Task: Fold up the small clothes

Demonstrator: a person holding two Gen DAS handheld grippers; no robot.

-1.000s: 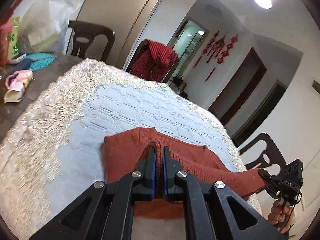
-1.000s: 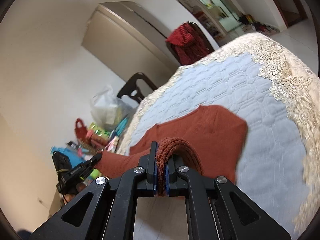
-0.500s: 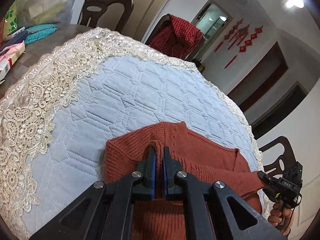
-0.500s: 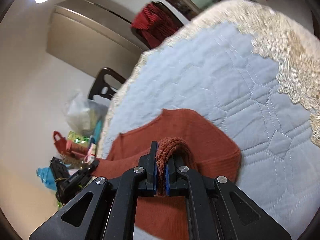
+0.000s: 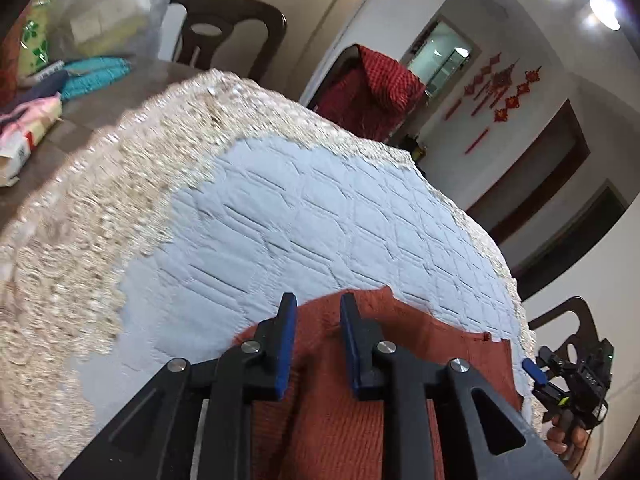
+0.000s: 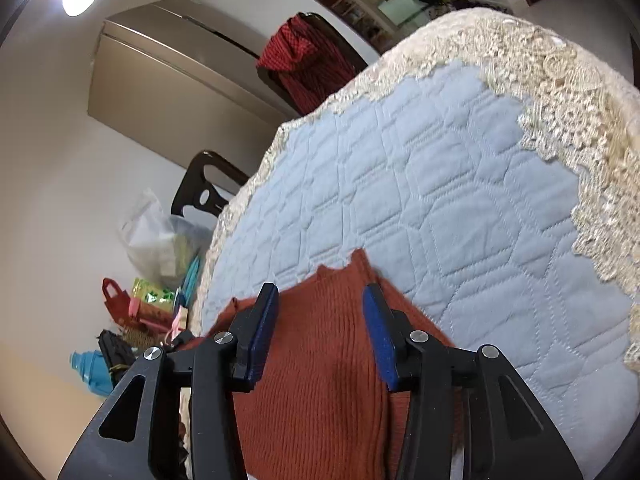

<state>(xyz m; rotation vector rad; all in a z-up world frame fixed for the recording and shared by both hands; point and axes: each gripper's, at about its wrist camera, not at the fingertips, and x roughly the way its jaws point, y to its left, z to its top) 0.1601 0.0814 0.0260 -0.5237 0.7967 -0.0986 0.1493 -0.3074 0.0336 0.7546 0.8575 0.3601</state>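
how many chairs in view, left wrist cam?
3: one behind the table's far left, one draped with a red garment at the far edge, one at right. Others may be hidden.

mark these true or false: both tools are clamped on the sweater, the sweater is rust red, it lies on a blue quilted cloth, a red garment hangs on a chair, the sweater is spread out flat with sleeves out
Both tools are clamped on the sweater: false. The left tool and right tool stand open above it; their jaws have just been opening.
The sweater is rust red: true.
It lies on a blue quilted cloth: true.
A red garment hangs on a chair: true.
The sweater is spread flat, sleeves out: false. It lies folded over, no sleeves out.
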